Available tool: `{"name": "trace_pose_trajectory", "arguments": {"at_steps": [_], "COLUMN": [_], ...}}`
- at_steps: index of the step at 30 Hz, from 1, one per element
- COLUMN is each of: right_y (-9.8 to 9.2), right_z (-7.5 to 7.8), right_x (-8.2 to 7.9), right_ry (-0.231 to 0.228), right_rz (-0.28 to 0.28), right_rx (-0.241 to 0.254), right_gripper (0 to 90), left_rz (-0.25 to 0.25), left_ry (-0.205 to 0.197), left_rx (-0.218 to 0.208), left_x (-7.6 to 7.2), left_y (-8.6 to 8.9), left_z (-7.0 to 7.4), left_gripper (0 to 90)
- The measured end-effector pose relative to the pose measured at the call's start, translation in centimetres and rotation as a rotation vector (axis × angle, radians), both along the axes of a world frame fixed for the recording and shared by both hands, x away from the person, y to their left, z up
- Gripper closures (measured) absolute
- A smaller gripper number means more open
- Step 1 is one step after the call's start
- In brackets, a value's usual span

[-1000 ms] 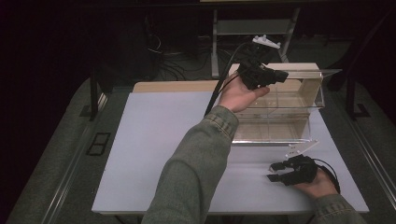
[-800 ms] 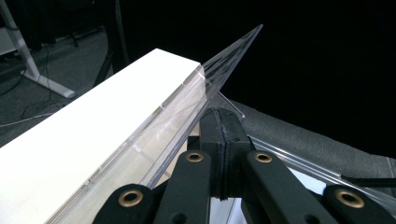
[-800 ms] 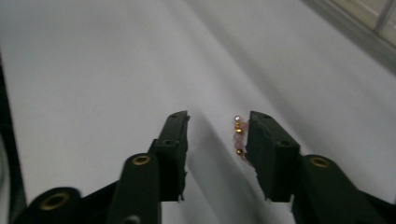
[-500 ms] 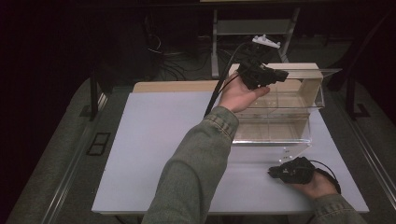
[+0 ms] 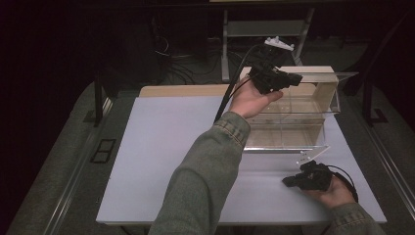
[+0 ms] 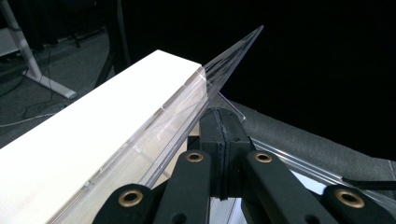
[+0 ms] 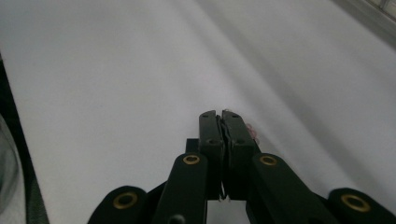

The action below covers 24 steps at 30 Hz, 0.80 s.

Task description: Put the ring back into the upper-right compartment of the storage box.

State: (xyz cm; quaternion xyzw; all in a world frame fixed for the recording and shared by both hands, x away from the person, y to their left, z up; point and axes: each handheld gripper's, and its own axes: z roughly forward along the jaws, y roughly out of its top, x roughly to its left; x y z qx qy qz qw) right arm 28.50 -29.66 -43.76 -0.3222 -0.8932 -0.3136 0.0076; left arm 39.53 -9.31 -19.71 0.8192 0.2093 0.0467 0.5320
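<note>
The counter (image 5: 161, 147), covered by a pale sheet, carried a clear acrylic box (image 5: 293, 117) at its far right, with a wooden panel behind it. The box's transparent lid (image 5: 337, 76) stood raised, swung up toward the far side, so the interior lay open from above. In the left gripper view the lid (image 6: 233, 53) ran as a thin tilted pane above the box's pale top edge, close in front of the jaws.

The left gripper (image 5: 281, 81), carried by a denim-sleeved arm reaching across the counter, hung at the box's upper far edge by the lid. Its jaws were pressed together; whether they pinched the lid's edge or merely sat against it could not be told.

The right gripper (image 5: 303, 181) rested low near the counter's front right, well apart from the box, with its jaws closed on nothing visible over the bare sheet.

By the look of it, the opening of the lid was mostly done. What remained was probably to let go of the lid, or to fetch something for the box; nothing lay inside it.
</note>
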Motion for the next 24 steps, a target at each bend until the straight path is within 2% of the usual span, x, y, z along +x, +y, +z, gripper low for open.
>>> {"name": "trace_pose_trajectory", "arguments": {"at_steps": [6,13,15,24], "right_y": [-0.5,0.1,0.2,-0.5], "right_z": [0.7,1.7,2.1,4.5], "right_x": [0.0,-0.5,-0.5,-0.3], "right_ry": [0.011,0.037,0.051,0.071], "right_rz": [-0.004,0.017,0.02,0.028], "right_rx": [0.077,0.086,0.102,0.227], "right_gripper": [87.2,87.2,87.2,87.1], "left_rz": [-0.002,-0.011,-0.012,-0.008], "left_ry": [-0.002,0.002,0.003,0.002], "left_rx": [0.001,-0.012,-0.014,-0.006], "left_x": [0.0,0.1,0.2,0.1], "left_y": [0.0,0.1,0.0,0.1], "left_z": [0.0,-0.1,-0.2,-0.1], "left_gripper": [89.1,89.1,89.0,89.1]}}
